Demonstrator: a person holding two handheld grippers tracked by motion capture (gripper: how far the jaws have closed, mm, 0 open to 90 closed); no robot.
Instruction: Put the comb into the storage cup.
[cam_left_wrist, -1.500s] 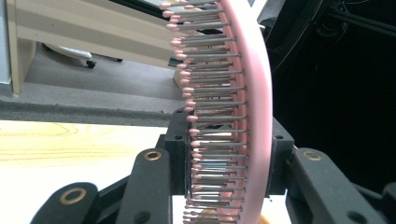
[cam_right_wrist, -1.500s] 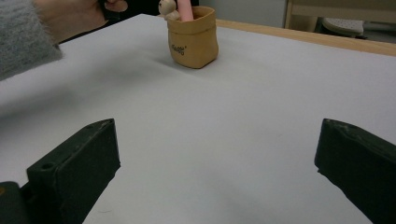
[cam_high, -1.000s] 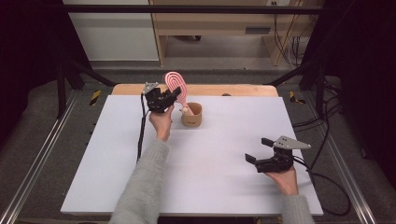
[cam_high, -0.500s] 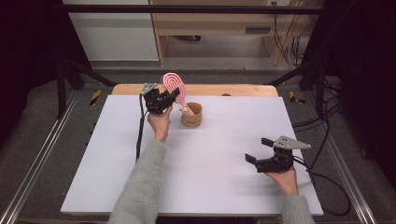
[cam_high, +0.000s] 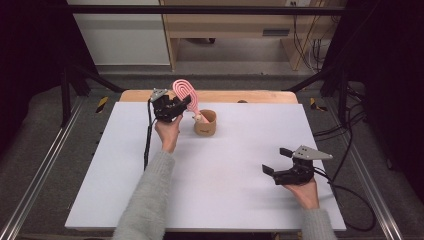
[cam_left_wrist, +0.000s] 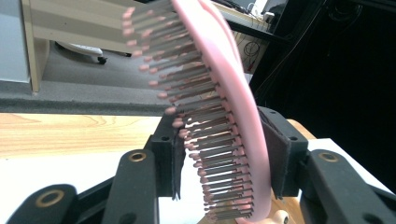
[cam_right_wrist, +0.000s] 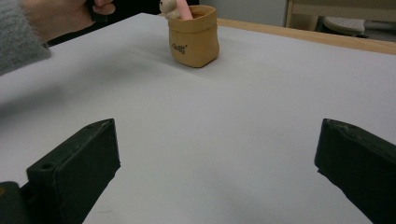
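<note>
White table (cam_high: 225, 190): left hand-held gripper (cam_high: 176, 105) clamps pink hairbrush (cam_high: 184, 92) in cup (cam_high: 205, 123); right hand-held gripper (cam_high: 279, 161) gapes wide.

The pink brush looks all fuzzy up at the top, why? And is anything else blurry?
In the left gripper view the pink brush sits very near the lens, so its upper bristles smear out of focus. In the right gripper view the right gripper has soft-edged jaws, while the brown pot looks fairly sharp. The high view is evenly lit.

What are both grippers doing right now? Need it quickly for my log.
Left gripper: closed on the pink hairbrush.
Right gripper: open, holding nothing, above the table.
</note>
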